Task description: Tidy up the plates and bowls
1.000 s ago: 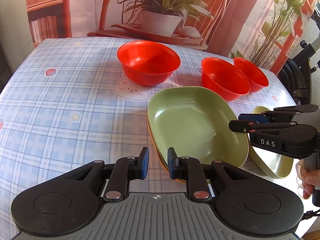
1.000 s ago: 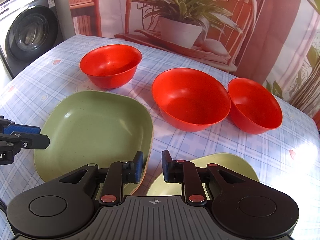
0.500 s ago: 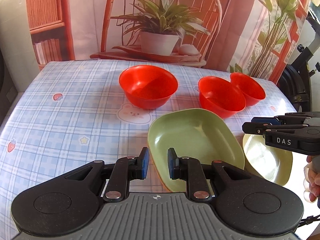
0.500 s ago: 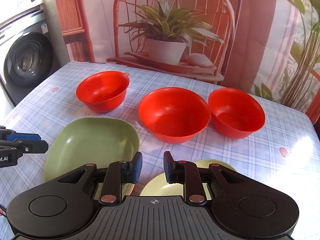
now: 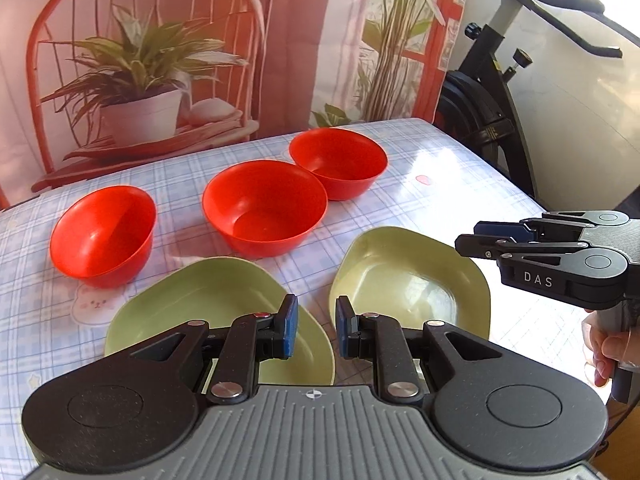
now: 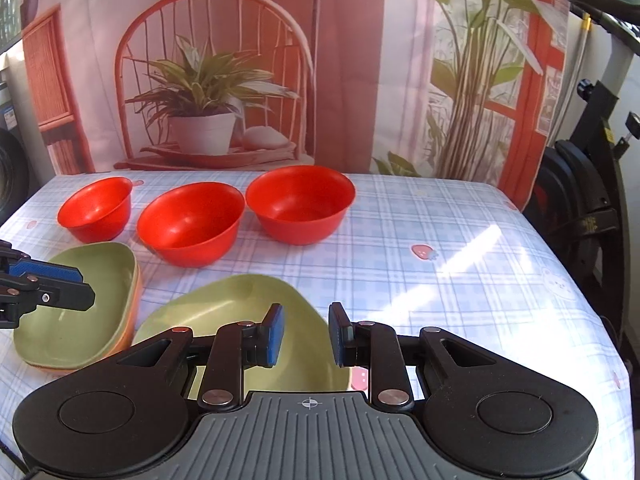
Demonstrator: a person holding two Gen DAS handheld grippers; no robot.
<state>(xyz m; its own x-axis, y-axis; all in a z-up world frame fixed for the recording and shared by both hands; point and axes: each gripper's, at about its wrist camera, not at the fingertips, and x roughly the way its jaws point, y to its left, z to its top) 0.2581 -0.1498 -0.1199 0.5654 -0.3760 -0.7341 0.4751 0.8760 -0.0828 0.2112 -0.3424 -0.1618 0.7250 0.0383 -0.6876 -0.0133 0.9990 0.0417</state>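
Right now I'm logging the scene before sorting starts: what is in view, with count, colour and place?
Bowls: three, red, in a row across the far half of the table.
Plates: two, green, near edge; left plate sits on something orange, right plate alone.
Tablecloth: one, blue plaid, covering the table.
Backdrop: one, printed chair and plant, behind the table.
Exercise bike: one, black, right of the table.
Left gripper: open, holding nothing.
Right gripper: open, holding nothing.
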